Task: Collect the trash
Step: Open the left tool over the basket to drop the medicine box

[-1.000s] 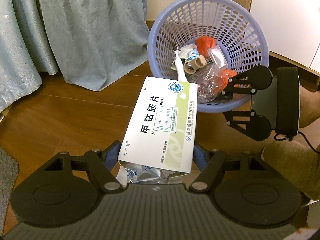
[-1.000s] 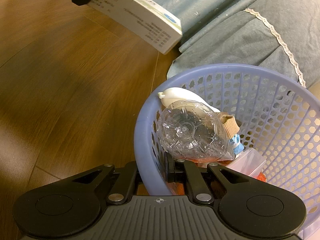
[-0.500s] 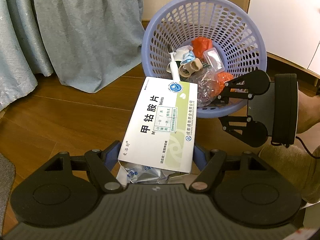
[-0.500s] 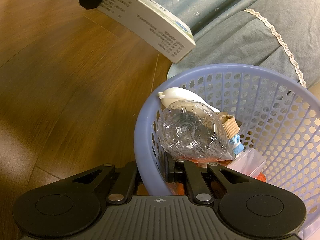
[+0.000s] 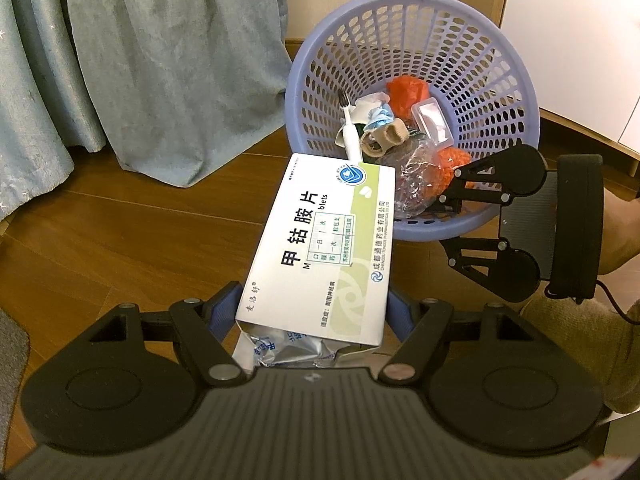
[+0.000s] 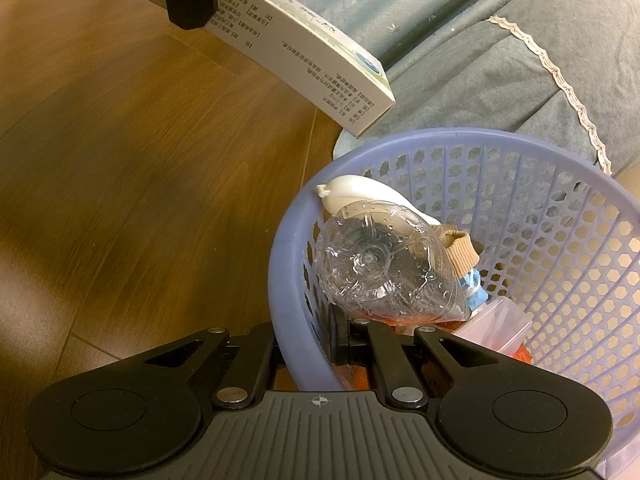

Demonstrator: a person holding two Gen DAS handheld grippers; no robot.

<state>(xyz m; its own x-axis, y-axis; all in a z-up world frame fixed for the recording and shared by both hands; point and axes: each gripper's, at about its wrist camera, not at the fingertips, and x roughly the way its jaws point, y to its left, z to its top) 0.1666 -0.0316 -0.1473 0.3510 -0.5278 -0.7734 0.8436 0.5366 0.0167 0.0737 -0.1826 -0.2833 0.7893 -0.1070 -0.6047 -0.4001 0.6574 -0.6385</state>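
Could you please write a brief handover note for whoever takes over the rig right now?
Left tongs: shut on the white medicine box, held in the air short of the purple basket, foil pack showing at its open end.
Right tongs: shut on the basket's near rim, tilting it toward the box.
Done: clear bottle, toothbrush, orange wrappers and small plastic case already in the basket.
Left: bring the box over the rim, open the left tongs, then likely set the basket upright.

glossy card box [image 5: 320,248], plastic basket [image 5: 496,52], wood floor [image 5: 120,240]
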